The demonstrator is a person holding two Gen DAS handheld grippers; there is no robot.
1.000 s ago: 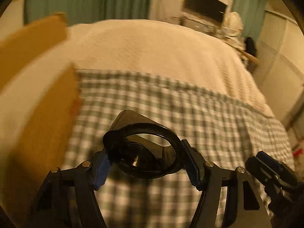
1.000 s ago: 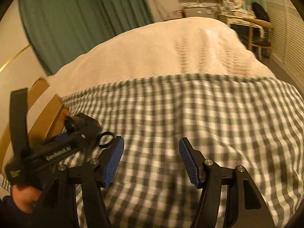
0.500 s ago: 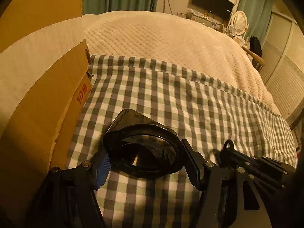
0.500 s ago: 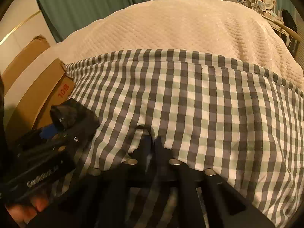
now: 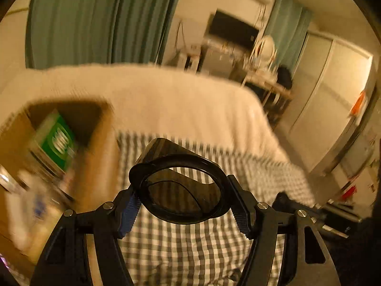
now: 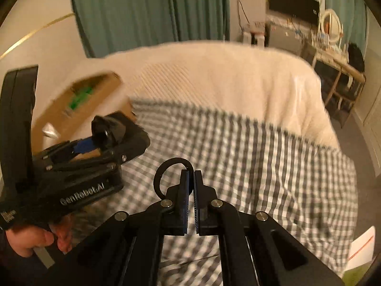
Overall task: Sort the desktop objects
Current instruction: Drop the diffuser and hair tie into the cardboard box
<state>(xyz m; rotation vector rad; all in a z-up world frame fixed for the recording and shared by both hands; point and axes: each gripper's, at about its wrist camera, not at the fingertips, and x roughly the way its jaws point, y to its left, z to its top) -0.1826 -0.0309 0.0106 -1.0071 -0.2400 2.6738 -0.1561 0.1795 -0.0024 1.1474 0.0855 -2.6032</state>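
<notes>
My left gripper is shut on a dark, smoky see-through cup with a thick black rim; its blue pads press on the rim from both sides above the checked cloth. My right gripper is shut, and a thin black ring sticks out to the left from between its pads. An open cardboard box stands at the left with a green packet and blurred items inside. In the right wrist view that box lies beyond the left gripper's body.
A cream blanket covers the bed beyond the checked cloth. A person's hand holds the left gripper. Green curtains, a dark screen and a cluttered desk stand at the back. White paper lies at the bottom right.
Both grippers have risen above the bed, and the box's inside has come into view. The right jaws, open a second ago, have shut on the ring. The cup stays gripped.
</notes>
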